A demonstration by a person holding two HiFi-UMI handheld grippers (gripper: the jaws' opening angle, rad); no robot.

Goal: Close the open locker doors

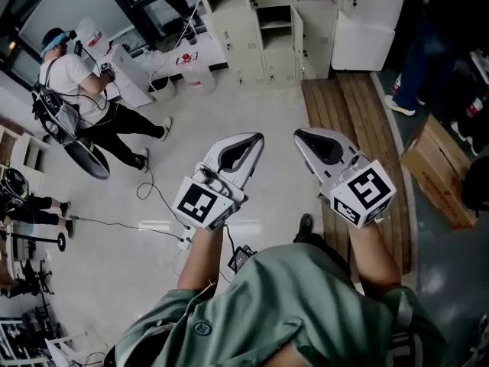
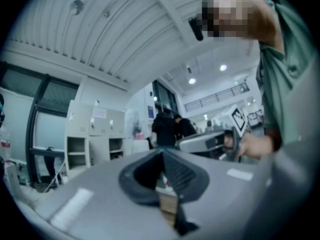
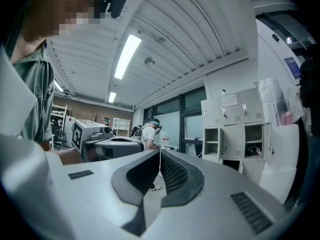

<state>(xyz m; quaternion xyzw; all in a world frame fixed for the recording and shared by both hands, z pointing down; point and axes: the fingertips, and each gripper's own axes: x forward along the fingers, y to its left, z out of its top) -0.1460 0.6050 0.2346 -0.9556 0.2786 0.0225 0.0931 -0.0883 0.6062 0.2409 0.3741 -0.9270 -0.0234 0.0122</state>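
**A:** What kind of place is this, an office?

**B:** More like a lab or workshop imo. There's a bank of cream lockers (image 1: 263, 29), cables (image 1: 140, 195) trailing over the floor, and a person (image 1: 76, 82) in a headset rig. Plus a cardboard box (image 1: 437, 171) and a ribbed ceiling (image 3: 190, 29) with a strip light (image 3: 127, 55).

A pale floor (image 1: 260, 121) is pictured running out from a row of lockers (image 1: 263, 29), which are stood at its far edge. A strip of wooden planks (image 1: 359, 105) is laid directly in front of the lockers, towards their right, and a cardboard box (image 1: 437, 170) is set just beyond it. A white container (image 1: 200, 79) is placed left of the lockers, and a black cable (image 1: 140, 193) is trailed well in front of them.
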